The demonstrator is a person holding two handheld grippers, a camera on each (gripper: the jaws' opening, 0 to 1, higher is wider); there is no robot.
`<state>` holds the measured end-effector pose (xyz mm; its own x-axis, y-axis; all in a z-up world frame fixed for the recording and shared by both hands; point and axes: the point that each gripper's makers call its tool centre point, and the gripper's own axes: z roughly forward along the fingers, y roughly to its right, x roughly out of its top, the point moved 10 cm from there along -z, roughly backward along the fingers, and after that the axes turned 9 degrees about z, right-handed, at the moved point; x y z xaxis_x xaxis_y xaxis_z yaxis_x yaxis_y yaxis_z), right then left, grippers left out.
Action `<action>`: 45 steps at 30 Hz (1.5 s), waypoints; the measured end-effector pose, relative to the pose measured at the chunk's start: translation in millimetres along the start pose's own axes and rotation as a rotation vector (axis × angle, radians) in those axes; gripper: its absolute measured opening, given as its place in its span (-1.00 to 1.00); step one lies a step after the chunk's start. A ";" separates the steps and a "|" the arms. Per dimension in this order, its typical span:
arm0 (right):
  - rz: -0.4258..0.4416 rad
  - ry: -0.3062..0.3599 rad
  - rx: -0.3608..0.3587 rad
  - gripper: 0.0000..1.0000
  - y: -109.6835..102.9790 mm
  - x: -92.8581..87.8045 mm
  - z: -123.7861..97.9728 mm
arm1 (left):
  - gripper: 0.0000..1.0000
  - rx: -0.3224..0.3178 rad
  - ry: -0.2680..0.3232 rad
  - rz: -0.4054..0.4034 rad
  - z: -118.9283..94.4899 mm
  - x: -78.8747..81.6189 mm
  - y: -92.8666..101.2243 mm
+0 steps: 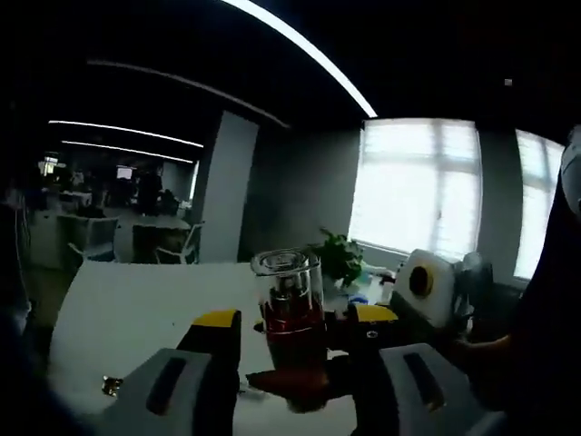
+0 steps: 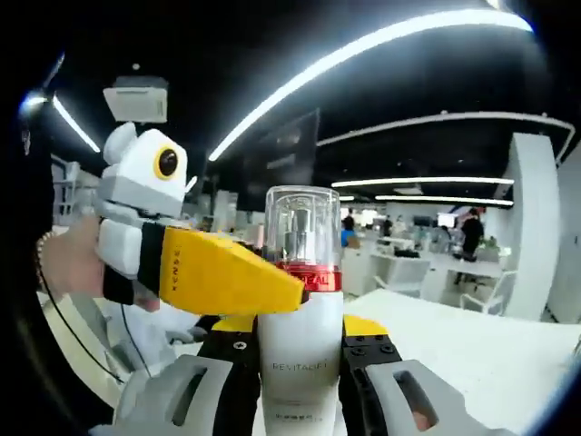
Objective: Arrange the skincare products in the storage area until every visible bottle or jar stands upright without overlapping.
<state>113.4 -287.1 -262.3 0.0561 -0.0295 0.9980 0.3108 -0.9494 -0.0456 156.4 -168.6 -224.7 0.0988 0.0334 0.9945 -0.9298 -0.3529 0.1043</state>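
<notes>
Clamped between your right gripper's (image 2: 300, 350) jaws, a white pump bottle (image 2: 300, 363) stands upright above the table (image 2: 472, 345); your left gripper (image 2: 272, 282) grips its red collar. Next: set it down upright.

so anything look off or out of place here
One thing: the pump bottle is not on the white table but lifted above it, gripped between the right gripper jaws at its body while the left gripper closes on its red collar. It is upright, clear cap on, with no spill or damage showing.
</notes>
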 end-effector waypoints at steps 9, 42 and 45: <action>-0.050 0.024 -0.080 -0.52 -6.7 -2.6 -0.1 | -0.26 0.090 -0.044 0.011 4.0 -12.0 0.5; 0.077 -0.085 0.620 -0.48 5.4 -0.3 -33.1 | -0.54 -0.658 -0.176 0.240 -0.3 -2.9 10.1; 0.102 -0.096 0.677 -0.50 5.5 -0.3 -33.1 | -0.54 -0.696 -0.170 0.232 -0.5 -3.4 10.4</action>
<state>83.6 -302.7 -261.4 0.1908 -0.0506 0.9803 0.8215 -0.5384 -0.1876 146.3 -171.9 -227.0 -0.1258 -0.1346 0.9829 -0.9372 0.3411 -0.0733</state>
